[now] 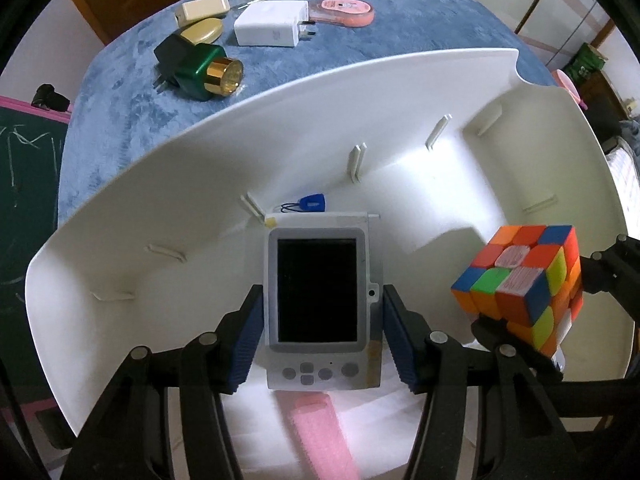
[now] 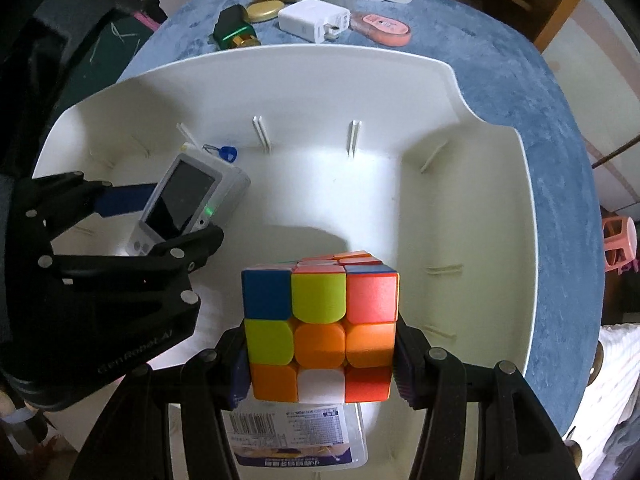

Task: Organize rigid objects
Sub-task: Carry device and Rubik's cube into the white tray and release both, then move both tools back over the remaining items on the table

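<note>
While over the bin, cube between right claw pads.

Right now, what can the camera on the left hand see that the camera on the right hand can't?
Only the left wrist view shows the pink strip under the little screen gadget, and the black plug behind the green and gold bottle.

Only the right wrist view shows the labelled clear packet under the puzzle cube, and the green light on the gadget's side.

Both show the white bin, the blue tag, the white charger, the cube in the right gripper and the gadget in the left gripper.
</note>
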`<state>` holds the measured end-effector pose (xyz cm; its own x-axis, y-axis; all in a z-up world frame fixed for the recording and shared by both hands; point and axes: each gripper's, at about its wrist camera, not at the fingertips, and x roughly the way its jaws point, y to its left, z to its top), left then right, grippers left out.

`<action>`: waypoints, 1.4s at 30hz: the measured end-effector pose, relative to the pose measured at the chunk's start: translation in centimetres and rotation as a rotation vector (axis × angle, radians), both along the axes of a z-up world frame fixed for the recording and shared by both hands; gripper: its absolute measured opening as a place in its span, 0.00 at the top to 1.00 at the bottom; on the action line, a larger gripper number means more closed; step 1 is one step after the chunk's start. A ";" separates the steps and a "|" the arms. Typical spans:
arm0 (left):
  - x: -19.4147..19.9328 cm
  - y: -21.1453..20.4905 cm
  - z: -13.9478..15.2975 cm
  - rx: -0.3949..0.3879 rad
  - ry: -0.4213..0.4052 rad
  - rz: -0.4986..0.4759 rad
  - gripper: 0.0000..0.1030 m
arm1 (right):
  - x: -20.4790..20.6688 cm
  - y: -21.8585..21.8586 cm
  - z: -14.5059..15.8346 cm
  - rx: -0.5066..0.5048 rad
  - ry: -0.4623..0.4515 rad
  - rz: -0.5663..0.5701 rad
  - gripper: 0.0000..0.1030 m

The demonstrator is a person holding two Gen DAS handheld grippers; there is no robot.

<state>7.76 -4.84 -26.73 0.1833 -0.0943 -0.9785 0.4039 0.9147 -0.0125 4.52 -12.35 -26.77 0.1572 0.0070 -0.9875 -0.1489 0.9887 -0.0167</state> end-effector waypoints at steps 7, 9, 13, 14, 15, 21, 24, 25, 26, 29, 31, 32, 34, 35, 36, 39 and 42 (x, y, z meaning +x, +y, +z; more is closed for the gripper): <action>-0.4 0.2 1.4 -0.017 -0.019 0.002 0.23 | -0.3 0.6 0.4 0.009 -0.019 0.032 0.35; -0.7 0.5 2.0 -0.027 -0.018 0.005 0.21 | -0.6 0.9 1.0 0.011 -0.038 0.045 0.30; -1.5 1.3 3.8 -0.041 -0.036 0.007 0.19 | -1.0 1.3 2.0 0.004 -0.065 0.062 0.28; -1.9 1.5 4.3 -0.045 -0.044 0.006 0.18 | -1.2 1.3 2.3 0.007 -0.069 0.065 0.28; -1.6 1.4 4.7 -0.046 -0.051 0.007 0.18 | -1.4 1.4 2.6 0.011 -0.075 0.066 0.28; -3.0 2.1 7.5 -0.028 -0.116 -0.005 0.18 | -1.3 1.6 4.0 0.028 -0.093 0.060 0.28; -2.3 2.6 8.5 -0.021 -0.147 0.005 0.18 | -1.4 1.3 4.5 0.037 -0.096 0.046 0.28; -1.8 2.7 8.8 -0.023 -0.155 0.013 0.18 | -1.4 1.1 4.7 0.047 -0.097 0.039 0.28; -1.4 2.8 9.0 -0.026 -0.161 0.020 0.18 | -1.4 1.1 4.9 0.052 -0.097 0.035 0.28; -0.8 3.3 10.0 -0.030 -0.180 0.034 0.18 | -1.2 0.7 5.5 0.060 -0.101 0.023 0.28; -0.6 3.5 10.6 -0.032 -0.188 0.036 0.18 | -0.8 0.3 6.0 0.074 -0.102 0.007 0.28; -0.5 3.6 11.0 -0.037 -0.191 0.038 0.18 | -0.7 0.1 6.2 0.082 -0.102 -0.002 0.28; -0.4 3.7 11.6 -0.046 -0.195 0.043 0.18 | -0.3 -0.3 6.7 0.100 -0.104 -0.018 0.28; -0.2 3.7 12.0 -0.051 -0.198 0.045 0.18 | -0.2 -0.6 7.1 0.111 -0.105 -0.027 0.28; 0.0 3.8 12.3 -0.052 -0.201 0.044 0.18 | 0.0 -0.8 7.4 0.117 -0.107 -0.033 0.28; 0.8 3.8 13.5 -0.039 -0.226 0.036 0.18 | 0.7 -1.6 8.6 0.137 -0.121 -0.052 0.28; 1.7 3.8 14.7 -0.025 -0.252 0.033 0.18 | 1.6 -2.3 9.8 0.151 -0.138 -0.059 0.28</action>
